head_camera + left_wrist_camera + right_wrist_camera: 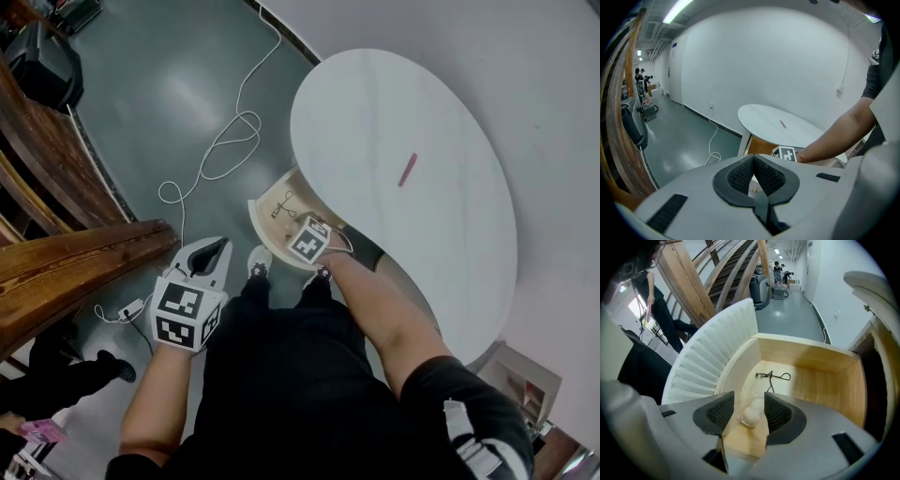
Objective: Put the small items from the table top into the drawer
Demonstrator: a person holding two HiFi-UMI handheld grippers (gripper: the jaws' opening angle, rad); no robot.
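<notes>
Right gripper view alone shows white packet [750, 417], right tool [749, 408] open, left tool [753, 160] closed

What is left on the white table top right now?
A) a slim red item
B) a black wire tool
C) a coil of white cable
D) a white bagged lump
A: a slim red item is the only thing seen on the white table top. The black wire tool and the white bagged lump lie in the drawer.
</notes>
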